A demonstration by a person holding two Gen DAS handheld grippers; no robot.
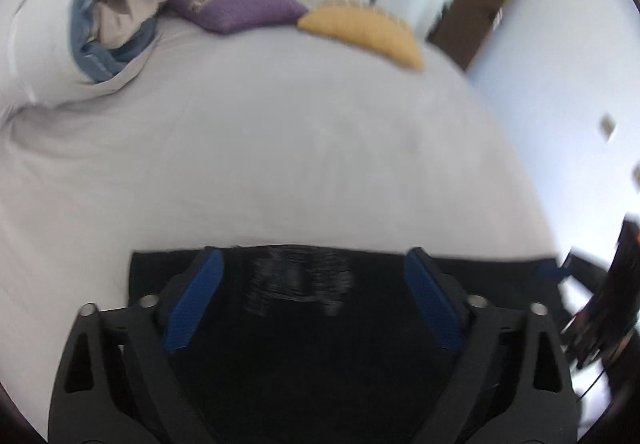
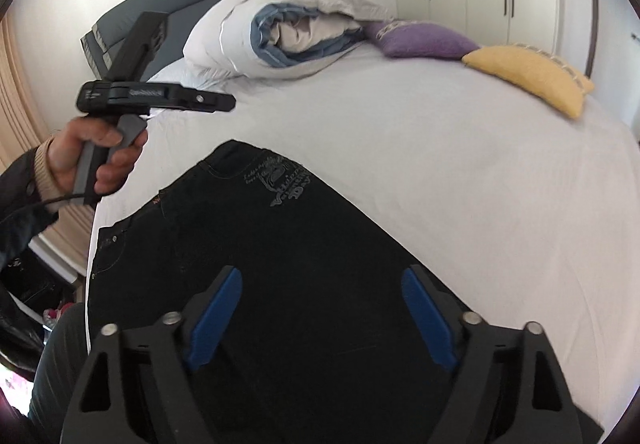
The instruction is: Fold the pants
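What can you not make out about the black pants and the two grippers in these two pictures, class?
- Black pants, right wrist view: the legs' far end is cut off by the lower edge and hidden behind the right gripper.
- Print on the pants, left wrist view: smeared by motion blur, unreadable.
- Left gripper, right wrist view: seen side-on, so its opening is hidden.
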